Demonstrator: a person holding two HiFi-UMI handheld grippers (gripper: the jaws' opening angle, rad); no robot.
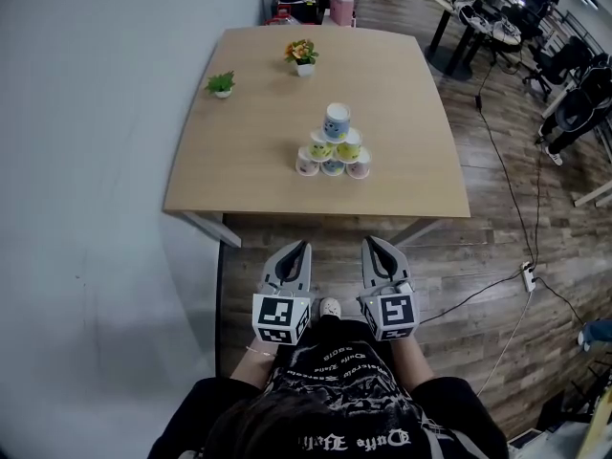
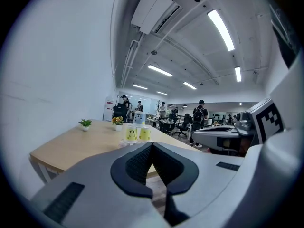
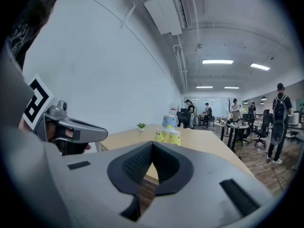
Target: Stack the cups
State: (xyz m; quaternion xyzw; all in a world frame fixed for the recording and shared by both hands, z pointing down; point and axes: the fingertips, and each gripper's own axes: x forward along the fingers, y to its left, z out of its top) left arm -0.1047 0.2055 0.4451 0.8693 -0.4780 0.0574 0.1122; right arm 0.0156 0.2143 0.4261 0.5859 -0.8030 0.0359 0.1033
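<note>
A pyramid of paper cups stands on the wooden table, right of centre: three at the bottom, two yellow ones above, one blue cup on top. The same cup pyramid shows beyond the jaws in the left gripper view, and the cup pyramid in the right gripper view. My left gripper and right gripper are held side by side off the table's near edge, both shut and empty, well short of the cups.
Two small potted plants stand on the table's far part: a green plant at left and a flowering plant near the back edge. A white wall runs along the left. Office desks, chairs and cables lie to the right on the wooden floor.
</note>
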